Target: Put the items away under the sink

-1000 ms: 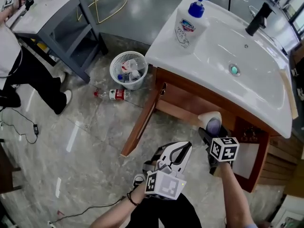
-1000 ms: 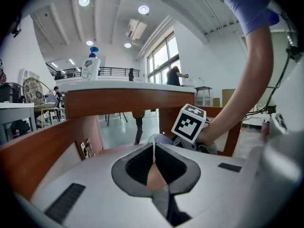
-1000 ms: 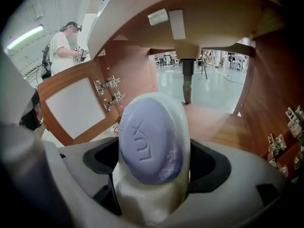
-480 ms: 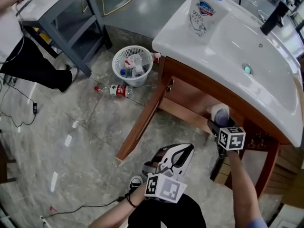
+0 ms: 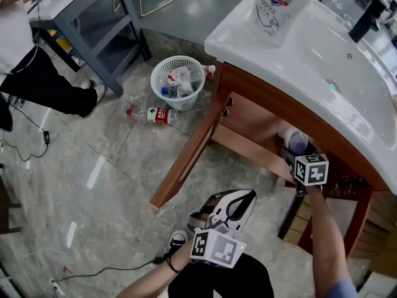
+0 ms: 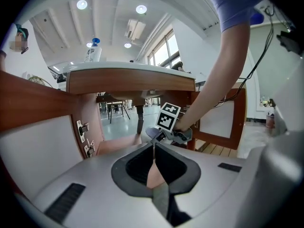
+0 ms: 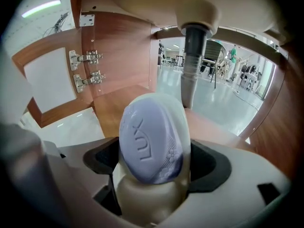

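Right claw (image 7: pixel 153 177) gripping soap dish (image 7: pixel 142 201), soap bar (image 7: pixel 149 141) upended; left claw (image 6: pixel 153 150) closed, empty.
Possibly risking bar slipping out, or striking drain pipe (image 7: pixel 192 63), upper centre.

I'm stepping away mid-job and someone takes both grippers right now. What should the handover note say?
Left gripper: jaws shut, empty, held low outside the cabinet.
Right gripper: jaws shut on the soap dish with the purple soap bar, reaching into the open cabinet under the sink.
Done: cabinet door open.
Left: set the dish down inside; the hand-wash bottle stands on the sink top, probably next.
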{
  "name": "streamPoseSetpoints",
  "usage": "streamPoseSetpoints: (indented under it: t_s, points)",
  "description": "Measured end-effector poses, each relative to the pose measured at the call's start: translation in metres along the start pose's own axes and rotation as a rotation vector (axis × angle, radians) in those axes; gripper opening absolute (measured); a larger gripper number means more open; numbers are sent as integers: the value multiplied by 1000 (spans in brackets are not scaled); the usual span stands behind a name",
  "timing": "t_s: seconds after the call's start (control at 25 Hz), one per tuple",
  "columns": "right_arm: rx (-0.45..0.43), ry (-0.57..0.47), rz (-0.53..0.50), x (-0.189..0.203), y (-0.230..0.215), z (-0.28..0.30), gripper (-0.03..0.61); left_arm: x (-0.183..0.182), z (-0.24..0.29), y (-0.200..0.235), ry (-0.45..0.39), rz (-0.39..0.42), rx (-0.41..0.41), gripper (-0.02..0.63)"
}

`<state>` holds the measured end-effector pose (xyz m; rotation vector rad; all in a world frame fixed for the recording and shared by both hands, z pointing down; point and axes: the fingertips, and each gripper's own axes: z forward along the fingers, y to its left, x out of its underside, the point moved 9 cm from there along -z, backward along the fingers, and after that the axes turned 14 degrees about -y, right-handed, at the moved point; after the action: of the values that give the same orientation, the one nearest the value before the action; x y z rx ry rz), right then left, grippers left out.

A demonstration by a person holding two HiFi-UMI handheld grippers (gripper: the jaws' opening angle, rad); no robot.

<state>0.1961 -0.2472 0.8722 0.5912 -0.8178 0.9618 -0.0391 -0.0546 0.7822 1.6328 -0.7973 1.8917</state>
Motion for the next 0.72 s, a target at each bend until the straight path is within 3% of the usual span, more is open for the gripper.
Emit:
streamPoseSetpoints:
  t_s: [0.12,0.72]
  points:
    - [3,-4,-33,-7,-4,8,423,3,-1,-1,5,2,-8,23]
    - [70,-4,31,-6,-2,-6,422,-7,-5,-12,21,2,-26,23]
